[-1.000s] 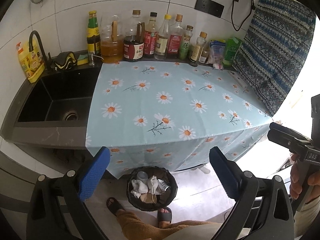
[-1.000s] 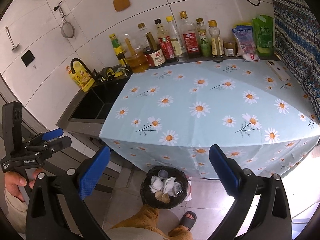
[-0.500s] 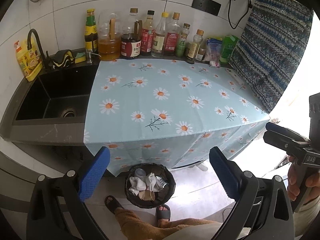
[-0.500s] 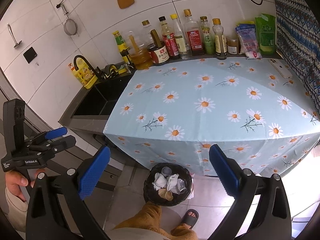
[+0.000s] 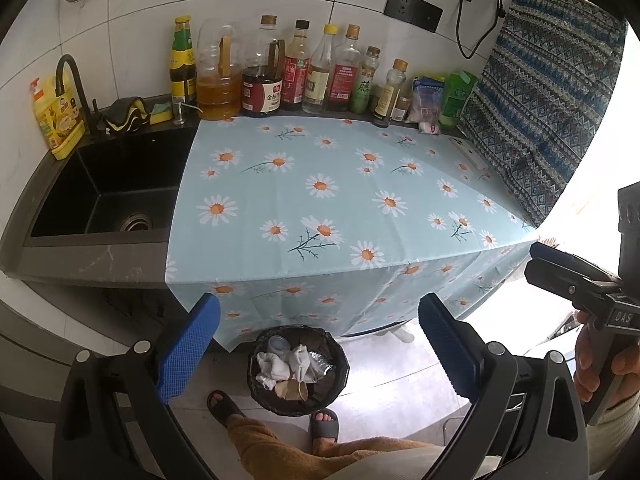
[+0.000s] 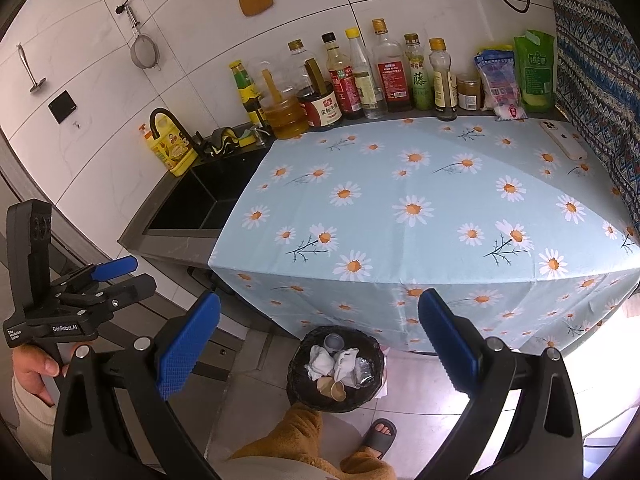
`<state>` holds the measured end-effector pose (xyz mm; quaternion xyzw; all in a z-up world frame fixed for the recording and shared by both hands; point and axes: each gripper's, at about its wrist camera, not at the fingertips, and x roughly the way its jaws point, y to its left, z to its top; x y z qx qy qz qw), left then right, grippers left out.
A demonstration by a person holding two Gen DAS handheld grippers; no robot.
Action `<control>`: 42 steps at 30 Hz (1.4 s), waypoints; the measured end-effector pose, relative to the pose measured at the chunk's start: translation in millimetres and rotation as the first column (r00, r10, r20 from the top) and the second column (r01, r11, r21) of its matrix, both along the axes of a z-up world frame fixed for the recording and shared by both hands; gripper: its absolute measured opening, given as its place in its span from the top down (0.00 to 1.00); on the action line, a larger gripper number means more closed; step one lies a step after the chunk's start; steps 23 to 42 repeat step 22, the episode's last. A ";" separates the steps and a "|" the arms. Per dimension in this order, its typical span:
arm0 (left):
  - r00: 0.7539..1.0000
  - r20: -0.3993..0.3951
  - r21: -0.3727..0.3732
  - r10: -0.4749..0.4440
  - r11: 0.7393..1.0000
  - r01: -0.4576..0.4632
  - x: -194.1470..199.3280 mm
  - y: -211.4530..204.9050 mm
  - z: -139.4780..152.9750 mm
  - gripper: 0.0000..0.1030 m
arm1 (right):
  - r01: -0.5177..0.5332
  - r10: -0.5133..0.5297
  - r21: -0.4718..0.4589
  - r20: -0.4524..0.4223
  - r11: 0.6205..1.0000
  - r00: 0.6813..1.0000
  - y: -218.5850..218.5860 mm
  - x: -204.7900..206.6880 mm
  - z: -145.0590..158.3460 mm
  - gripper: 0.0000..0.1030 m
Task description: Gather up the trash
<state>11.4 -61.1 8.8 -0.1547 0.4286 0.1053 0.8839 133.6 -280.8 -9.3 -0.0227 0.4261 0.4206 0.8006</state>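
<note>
A black trash bin (image 5: 297,368) stands on the floor in front of the counter, holding crumpled white tissues, a paper cup and foil. It also shows in the right wrist view (image 6: 338,366). My left gripper (image 5: 320,344) is open and empty, held above the bin. My right gripper (image 6: 320,344) is open and empty, also above the bin. Each gripper shows at the side of the other's view: the right one (image 5: 576,284), the left one (image 6: 116,280). The daisy tablecloth (image 5: 340,200) on the counter carries no loose trash.
Sauce and oil bottles (image 5: 280,76) line the wall behind the cloth. A black sink (image 5: 104,188) lies at the left with a yellow soap bottle (image 5: 56,116). A white phone (image 6: 564,140) lies at the cloth's far right. A patterned curtain (image 5: 552,100) hangs at right. The person's sandalled feet (image 5: 324,424) flank the bin.
Both grippers have drawn back and risen a little, so the counter and bin sit slightly lower and smaller in view. Both stay open and empty.
</note>
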 end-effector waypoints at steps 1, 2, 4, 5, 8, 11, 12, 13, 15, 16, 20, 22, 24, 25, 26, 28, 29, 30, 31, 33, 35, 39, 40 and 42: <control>1.000 -0.002 0.002 -0.001 1.000 0.001 0.4 -0.3 -0.4 0.06 | 0.001 -0.001 0.000 -0.002 1.000 1.000 0.1 0.1 0.1 0.05; 1.000 -0.004 0.004 -0.001 1.000 0.001 0.3 -0.5 -0.7 0.06 | 0.001 -0.001 0.000 -0.004 1.000 1.000 0.3 0.5 0.1 0.05; 1.000 -0.006 0.008 -0.001 1.000 0.001 0.6 -1.3 -1.3 0.06 | 0.000 0.000 -0.002 -0.001 1.000 1.000 0.3 0.8 0.3 0.05; 1.000 -0.006 0.008 -0.002 1.000 0.002 0.9 -1.2 -1.4 0.06 | -0.001 0.001 -0.001 -0.003 1.000 1.000 0.3 0.8 0.3 0.05; 1.000 -0.010 0.001 -0.007 1.000 0.007 2.5 -1.1 -1.7 0.06 | -0.001 0.001 -0.002 -0.002 1.000 1.000 1.0 1.4 0.5 0.05; 1.000 -0.013 0.007 -0.012 1.000 0.012 4.4 -2.4 -2.2 0.06 | -0.002 0.002 -0.002 -0.004 1.000 1.000 1.6 2.3 0.5 0.05; 1.000 -0.013 0.010 -0.015 1.000 0.015 4.8 -2.8 -2.1 0.06 | -0.002 0.002 -0.001 -0.005 1.000 1.000 1.6 2.5 0.6 0.05; 1.000 -0.014 0.013 -0.015 1.000 0.015 5.5 -3.3 -2.1 0.06 | -0.004 0.004 -0.001 -0.006 1.000 1.000 1.8 2.7 0.6 0.05; 1.000 -0.015 0.008 -0.016 1.000 0.016 6.6 -3.6 -2.0 0.06 | -0.004 0.004 -0.002 -0.003 1.000 1.000 2.0 2.7 0.7 0.05; 1.000 -0.016 0.004 -0.013 1.000 0.013 7.3 -3.0 -2.1 0.06 | -0.003 0.003 -0.002 -0.003 1.000 1.000 2.1 2.7 0.7 0.05; 1.000 -0.020 0.003 -0.006 1.000 0.006 9.7 -1.1 -2.7 0.06 | -0.005 0.005 -0.006 -0.008 1.000 1.000 2.5 3.9 0.0 0.05; 1.000 -0.021 0.001 -0.008 1.000 0.008 10.1 -0.6 -3.1 0.06 | -0.008 0.007 -0.007 -0.007 1.000 1.000 3.1 4.1 0.2 0.05; 1.000 -0.021 0.001 -0.008 1.000 0.008 10.1 -0.6 -3.1 0.06 | -0.008 0.007 -0.007 -0.007 1.000 1.000 3.1 4.1 0.2 0.05; 1.000 -0.021 0.001 -0.008 1.000 0.008 10.1 -0.6 -3.1 0.06 | -0.008 0.007 -0.007 -0.007 1.000 1.000 3.1 4.1 0.2 0.05; 1.000 -0.021 0.001 -0.008 1.000 0.008 10.1 -0.6 -3.1 0.06 | -0.008 0.007 -0.007 -0.007 1.000 1.000 3.1 4.1 0.2 0.05; 1.000 -0.021 0.001 -0.008 1.000 0.008 10.1 -0.6 -3.1 0.06 | -0.008 0.007 -0.007 -0.007 1.000 1.000 3.1 4.1 0.2 0.05; 1.000 -0.021 0.001 -0.008 1.000 0.008 10.1 -0.6 -3.1 0.06 | -0.008 0.007 -0.007 -0.007 1.000 1.000 3.1 4.1 0.2 0.05; 1.000 -0.021 0.001 -0.008 1.000 0.008 10.1 -0.6 -3.1 0.06 | -0.008 0.007 -0.007 -0.007 1.000 1.000 3.1 4.1 0.2 0.05; 1.000 -0.021 0.001 -0.008 1.000 0.008 10.1 -0.6 -3.1 0.06 | -0.008 0.007 -0.007 -0.007 1.000 1.000 3.1 4.1 0.2 0.05; 1.000 -0.021 0.001 -0.008 1.000 0.008 10.1 -0.6 -3.1 0.06 | -0.008 0.007 -0.007 -0.007 1.000 1.000 3.1 4.1 0.2 0.05; 1.000 -0.021 0.001 -0.008 1.000 0.008 10.1 -0.6 -3.1 0.06 | -0.008 0.007 -0.007 -0.007 1.000 1.000 3.1 4.1 0.2 0.05; 1.000 -0.021 0.001 -0.008 1.000 0.008 10.1 -0.6 -3.1 0.06 | -0.008 0.007 -0.007 -0.007 1.000 1.000 3.1 4.1 0.2 0.05; 1.000 -0.021 0.001 -0.008 1.000 0.008 10.1 -0.6 -3.1 0.06 | -0.008 0.007 -0.007 -0.007 1.000 1.000 3.1 4.1 0.2 0.05; 1.000 -0.021 0.001 -0.008 1.000 0.008 10.1 -0.6 -3.1 0.06 | -0.008 0.007 -0.007 -0.007 1.000 1.000 3.1 4.1 0.2 0.05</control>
